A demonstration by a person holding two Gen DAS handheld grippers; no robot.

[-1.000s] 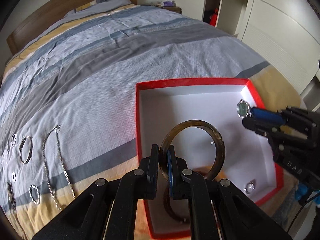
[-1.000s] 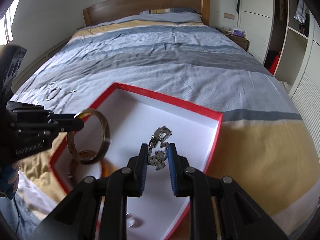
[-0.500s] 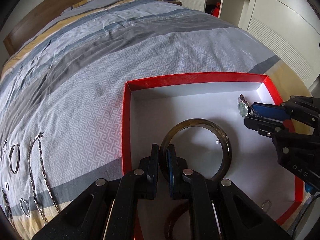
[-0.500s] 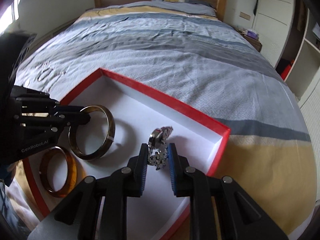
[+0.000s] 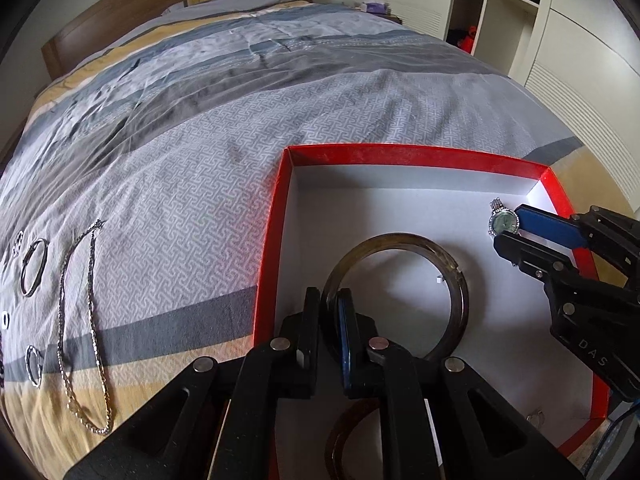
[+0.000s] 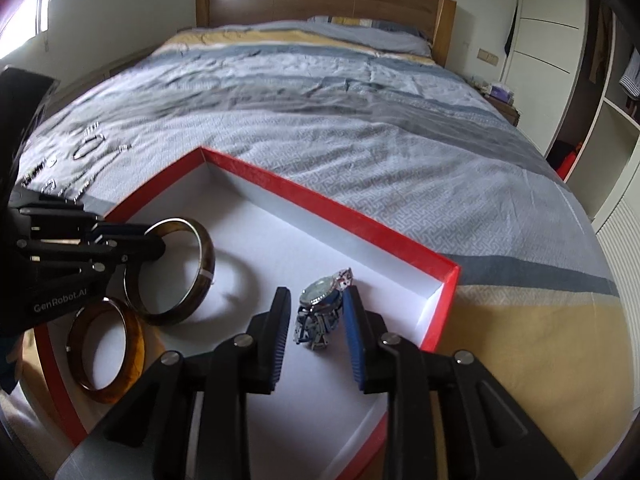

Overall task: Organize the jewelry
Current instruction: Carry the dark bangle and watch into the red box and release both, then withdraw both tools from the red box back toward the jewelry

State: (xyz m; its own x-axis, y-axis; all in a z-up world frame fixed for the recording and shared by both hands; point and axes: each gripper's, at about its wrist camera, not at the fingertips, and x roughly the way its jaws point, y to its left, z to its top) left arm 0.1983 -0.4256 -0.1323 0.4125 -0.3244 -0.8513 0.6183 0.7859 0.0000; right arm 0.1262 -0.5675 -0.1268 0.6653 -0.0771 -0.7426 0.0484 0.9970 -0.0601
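A red box (image 5: 400, 154) with a white inside lies on the bed; it also shows in the right wrist view (image 6: 320, 200). My left gripper (image 5: 329, 304) is shut on a dark brown bangle (image 5: 448, 260), held low inside the box; the bangle also shows in the right wrist view (image 6: 204, 264). My right gripper (image 6: 316, 304) is open, its fingers on either side of a silver watch (image 6: 320, 308) that lies on the box floor. The watch (image 5: 502, 222) shows at the right gripper's tips in the left wrist view. An amber bangle (image 6: 132, 344) lies in the box.
Several loose pieces lie on the bedcover left of the box: a chain necklace (image 5: 80, 320), a thin bangle (image 5: 34, 268) and small rings (image 5: 34, 364). A small ring (image 5: 536, 430) lies in the box's near corner. Wardrobes (image 6: 560, 40) stand on the right.
My right gripper has opened and let go of the watch, which now rests on the box floor. My left gripper has lowered the dark bangle into the box.
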